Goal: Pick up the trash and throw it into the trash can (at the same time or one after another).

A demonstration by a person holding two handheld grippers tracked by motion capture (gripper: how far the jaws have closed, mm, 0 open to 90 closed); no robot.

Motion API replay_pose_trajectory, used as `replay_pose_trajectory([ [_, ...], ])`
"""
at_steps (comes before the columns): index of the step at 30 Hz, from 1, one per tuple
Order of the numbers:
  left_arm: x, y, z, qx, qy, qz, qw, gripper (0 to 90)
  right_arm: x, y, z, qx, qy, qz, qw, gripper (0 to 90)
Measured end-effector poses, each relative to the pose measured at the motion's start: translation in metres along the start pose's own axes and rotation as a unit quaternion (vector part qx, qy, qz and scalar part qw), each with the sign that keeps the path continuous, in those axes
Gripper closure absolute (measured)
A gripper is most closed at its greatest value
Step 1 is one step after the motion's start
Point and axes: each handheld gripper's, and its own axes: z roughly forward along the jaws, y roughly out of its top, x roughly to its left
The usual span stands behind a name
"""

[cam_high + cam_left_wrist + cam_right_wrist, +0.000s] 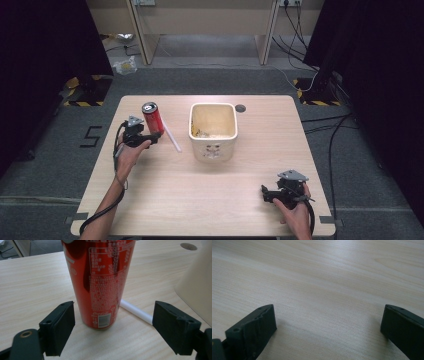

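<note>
Left claw (112,327) gaped around upright red can (98,282) | pre-grasp; next, squeeze | right claw (327,332) gaped, idle on tabletop (324,277)

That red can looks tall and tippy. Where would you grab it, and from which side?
Grip the red can low on its round body, from the side where the left gripper already faces it, jaws open either side of its base. It stands upright, with a white straw lying behind and the cream bin to its right.

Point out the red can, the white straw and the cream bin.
red can (100,287), left gripper view, printed side wall.
white straw (136,311), left gripper view, middle of its shaft.
cream bin (212,148), high view, front wall.
</note>
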Motion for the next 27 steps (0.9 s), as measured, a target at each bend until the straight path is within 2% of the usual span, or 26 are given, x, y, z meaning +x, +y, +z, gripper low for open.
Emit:
replay_pose_trajectory([
  [16,0.007,0.012,0.019,-0.011,0.021,-0.008,0.9997,21.8,0.001,0.000,0.000,0.000,0.004,-0.002,1.0000,0.3],
  [27,0.008,0.012,0.032,-0.007,0.024,-0.008,0.9997,30.5,0.001,0.000,0.000,-0.001,0.005,-0.005,1.0000,0.3],
])
